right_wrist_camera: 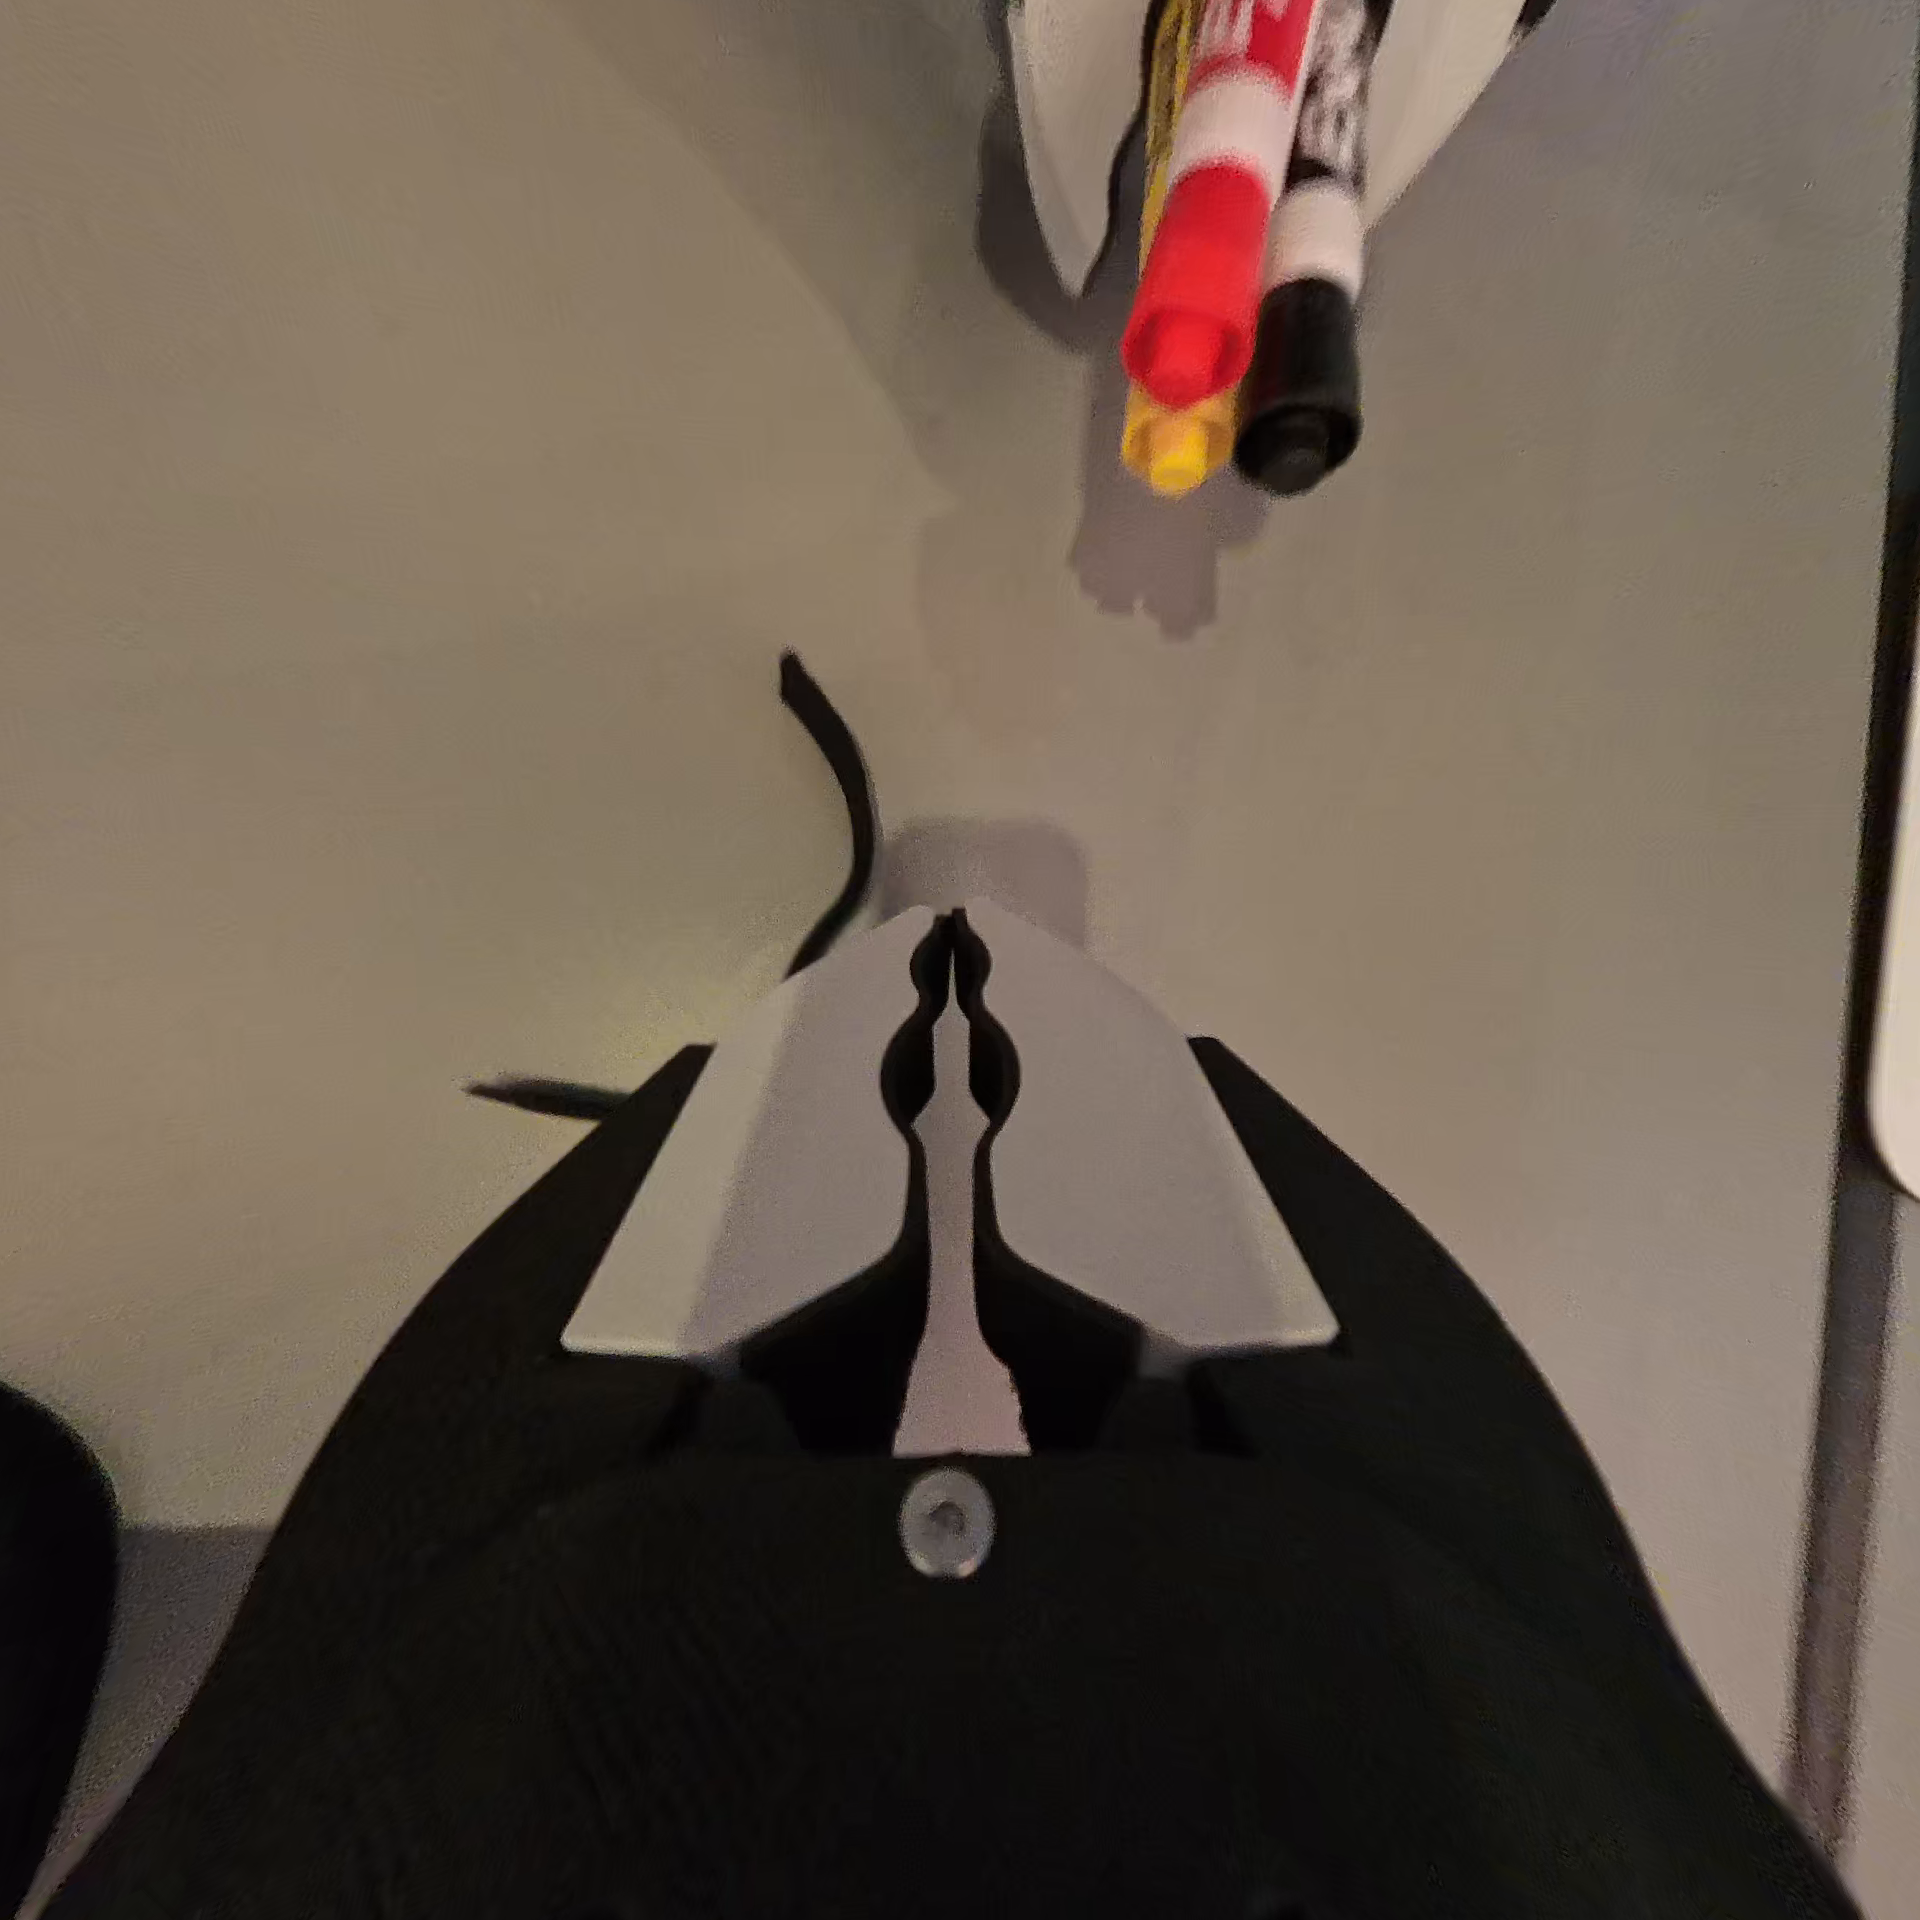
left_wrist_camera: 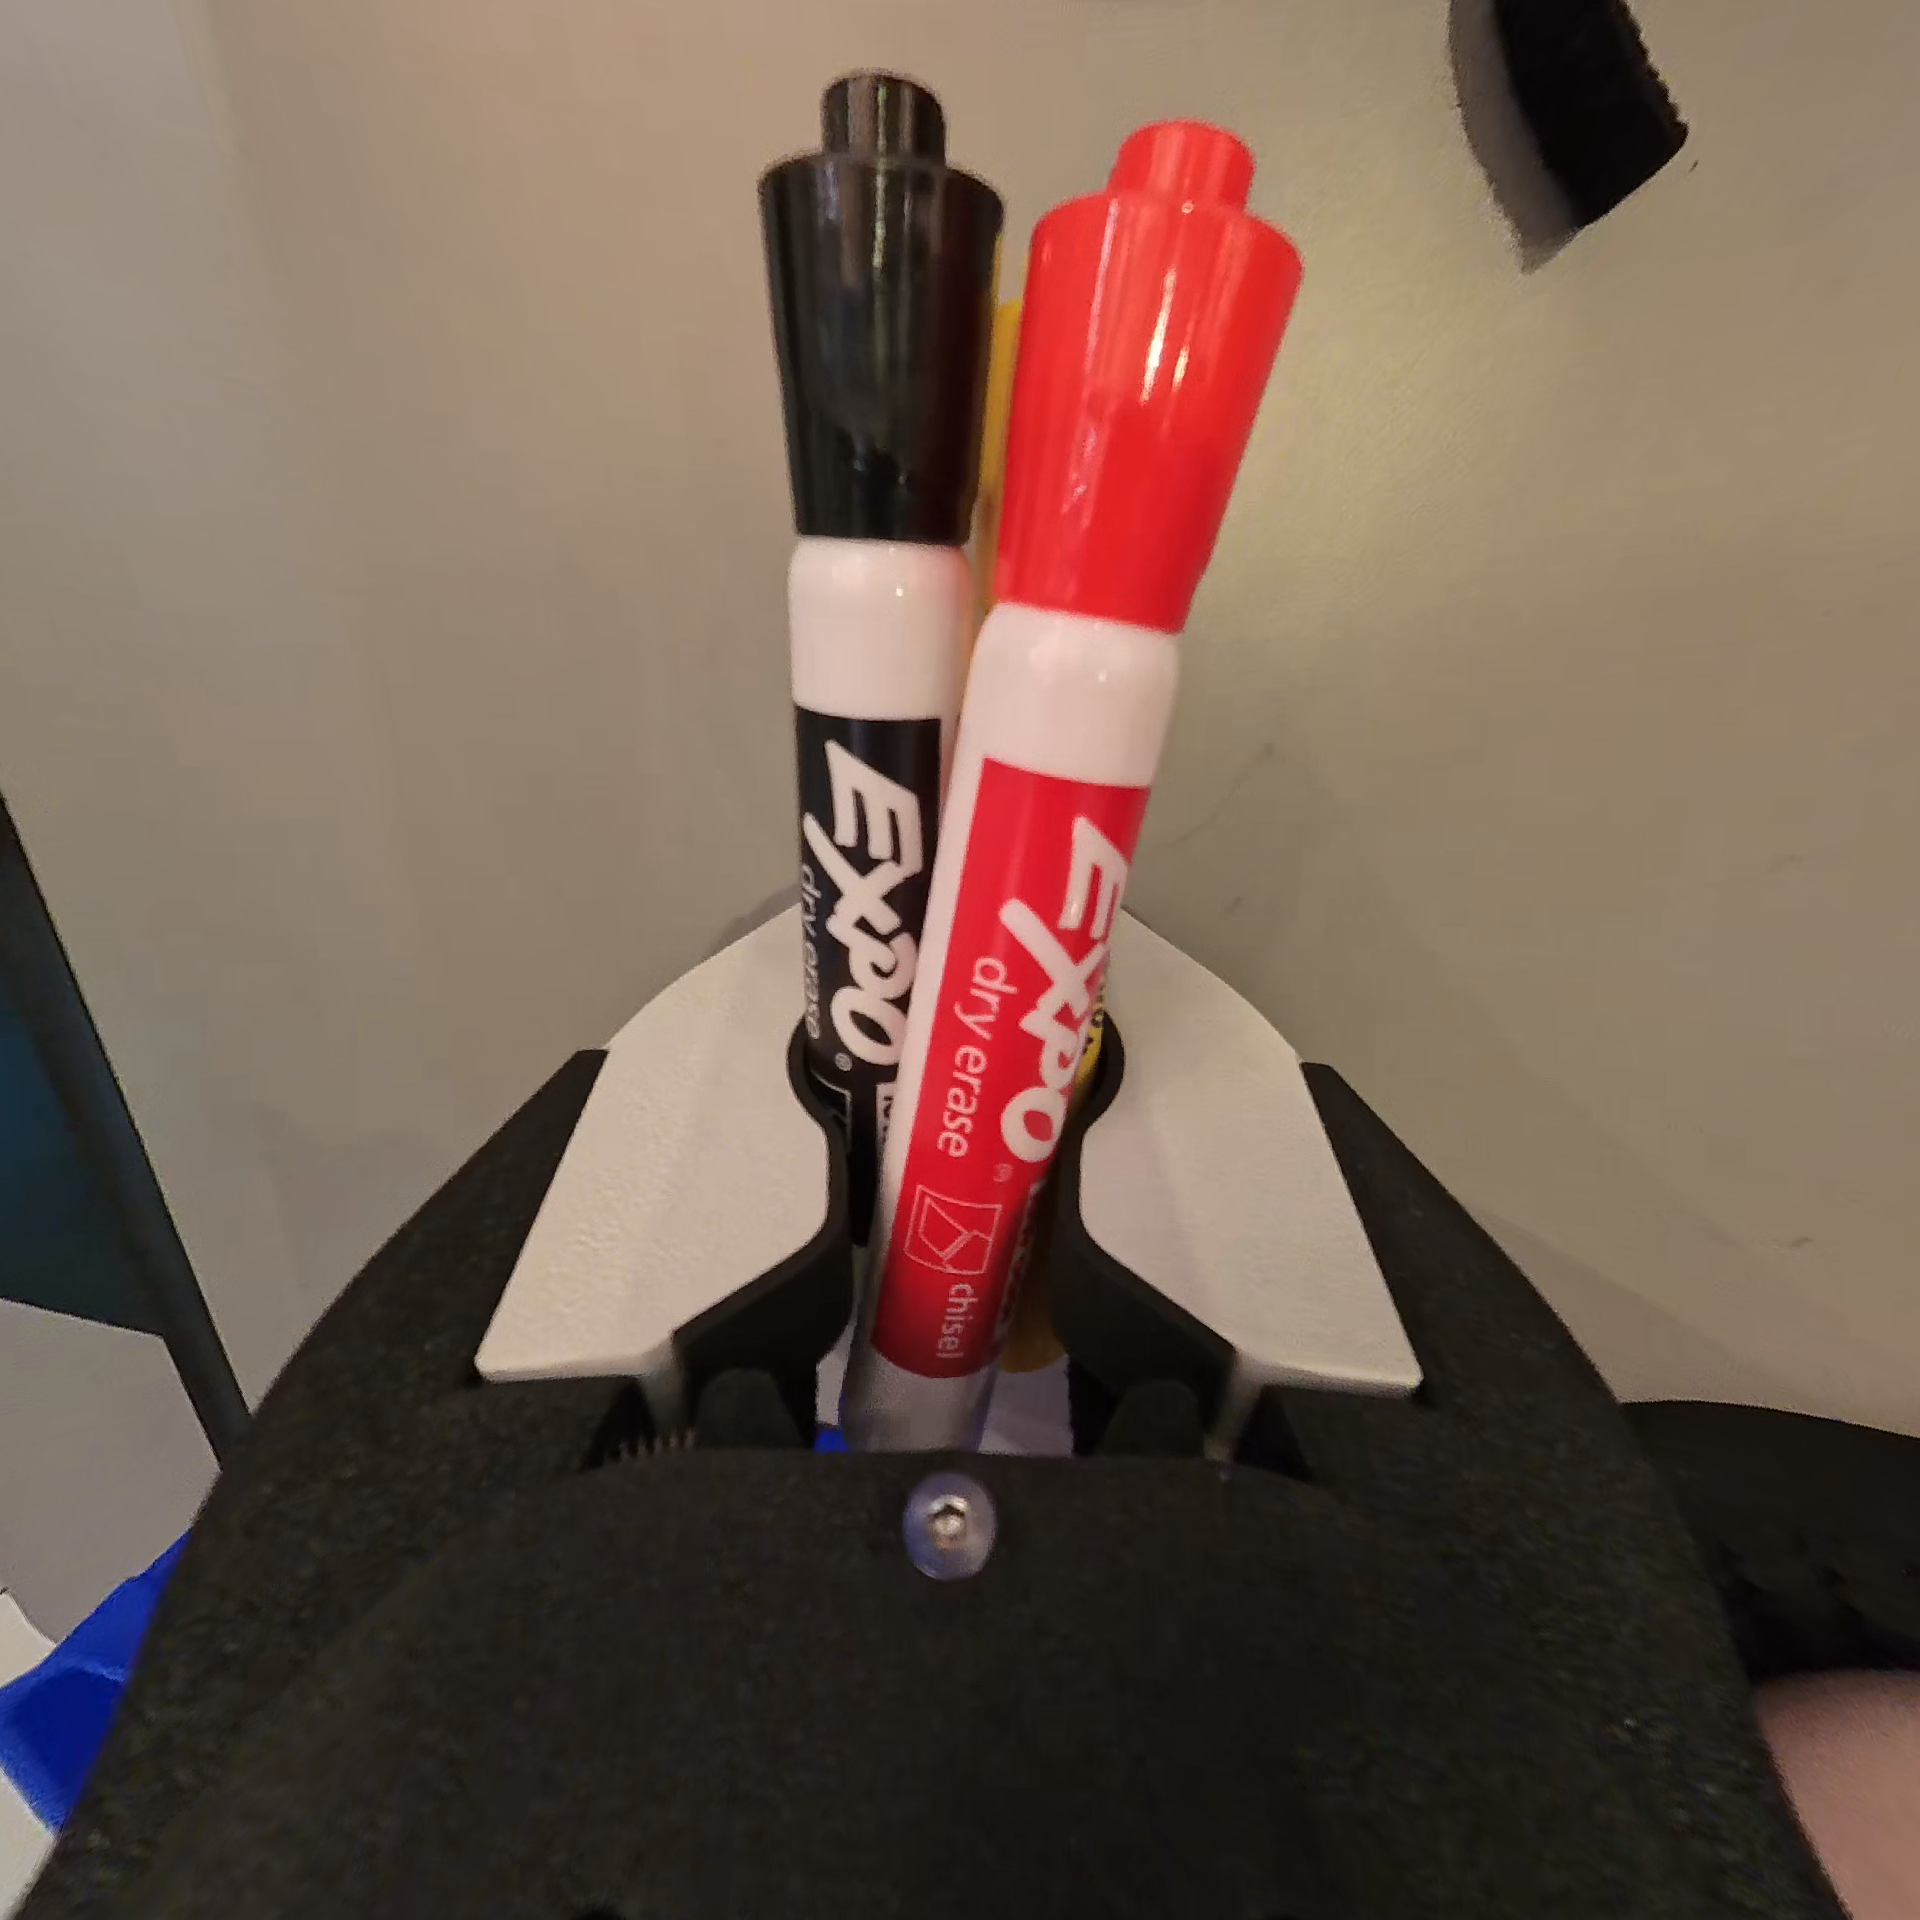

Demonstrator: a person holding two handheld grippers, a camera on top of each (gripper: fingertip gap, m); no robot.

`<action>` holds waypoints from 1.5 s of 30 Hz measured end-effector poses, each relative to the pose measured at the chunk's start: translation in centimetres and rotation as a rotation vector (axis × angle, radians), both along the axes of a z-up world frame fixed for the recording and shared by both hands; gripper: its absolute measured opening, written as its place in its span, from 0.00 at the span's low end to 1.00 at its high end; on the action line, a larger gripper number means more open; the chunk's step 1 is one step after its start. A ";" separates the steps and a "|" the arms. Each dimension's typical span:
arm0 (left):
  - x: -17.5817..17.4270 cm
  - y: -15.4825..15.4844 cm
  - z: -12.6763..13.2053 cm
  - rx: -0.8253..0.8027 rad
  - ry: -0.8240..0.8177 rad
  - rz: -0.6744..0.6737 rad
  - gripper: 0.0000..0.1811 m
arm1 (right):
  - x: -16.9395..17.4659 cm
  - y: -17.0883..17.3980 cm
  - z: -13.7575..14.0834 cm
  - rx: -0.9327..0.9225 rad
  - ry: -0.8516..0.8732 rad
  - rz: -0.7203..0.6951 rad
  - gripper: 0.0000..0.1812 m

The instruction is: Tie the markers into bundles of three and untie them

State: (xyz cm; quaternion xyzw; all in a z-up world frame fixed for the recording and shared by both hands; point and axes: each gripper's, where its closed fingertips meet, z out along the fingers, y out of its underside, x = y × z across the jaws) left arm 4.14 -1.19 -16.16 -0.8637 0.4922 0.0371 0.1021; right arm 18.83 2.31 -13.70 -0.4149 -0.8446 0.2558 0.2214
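Note:
My left gripper (left_wrist_camera: 956, 935) is shut on a bundle of three markers. A black marker (left_wrist_camera: 883, 395) and a red marker (left_wrist_camera: 1132, 416) stand side by side, caps pointing away from me. A yellow marker (left_wrist_camera: 1003, 364) is mostly hidden behind them. The bundle also shows in the right wrist view, with the red marker (right_wrist_camera: 1195, 281), the black marker (right_wrist_camera: 1304, 384) and the yellow marker (right_wrist_camera: 1169, 447) held above the table. My right gripper (right_wrist_camera: 954, 925) is shut on a thin black strap (right_wrist_camera: 844, 769), which curls out to the left of its tips. The strap (left_wrist_camera: 1558, 114) also shows in the left wrist view at the top right.
A pale beige tabletop (right_wrist_camera: 416, 520) lies under both grippers. A dark table edge (right_wrist_camera: 1881, 831) and a white object (right_wrist_camera: 1896, 987) are at the right. A dark rounded object (right_wrist_camera: 42, 1558) is at the lower left. Something blue (left_wrist_camera: 94, 1662) lies below my left gripper.

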 end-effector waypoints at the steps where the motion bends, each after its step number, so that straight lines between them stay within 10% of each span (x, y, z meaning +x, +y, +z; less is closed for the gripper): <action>1: 0.0 -0.1 0.0 -0.004 -0.002 0.003 0.23 | 0.4 0.2 -0.4 0.051 -0.029 -0.001 0.01; 8: 0.4 -0.2 0.3 -0.001 -0.004 -0.009 0.23 | 6.2 -1.5 -4.4 0.096 -0.347 -0.097 0.01; 14: 0.7 -0.2 0.6 0.008 -0.027 -0.013 0.23 | 2.7 -8.9 -2.6 0.003 -0.121 0.048 0.01; 20: 0.3 -0.2 0.8 0.013 -0.032 -0.001 0.23 | 2.3 -6.0 0.1 0.146 0.103 0.035 0.11; 36: 0.2 0.0 0.7 0.018 -0.025 -0.002 0.23 | 1.0 -9.2 -3.4 0.163 -0.112 0.265 0.03; 40: 0.8 -0.4 0.6 0.007 -0.029 -0.039 0.23 | 2.7 -10.0 -1.5 0.105 -0.209 0.324 0.03; 45: 3.4 -1.2 1.0 0.010 -0.079 -0.144 0.23 | 3.7 -10.3 5.5 -0.401 -0.331 0.313 0.02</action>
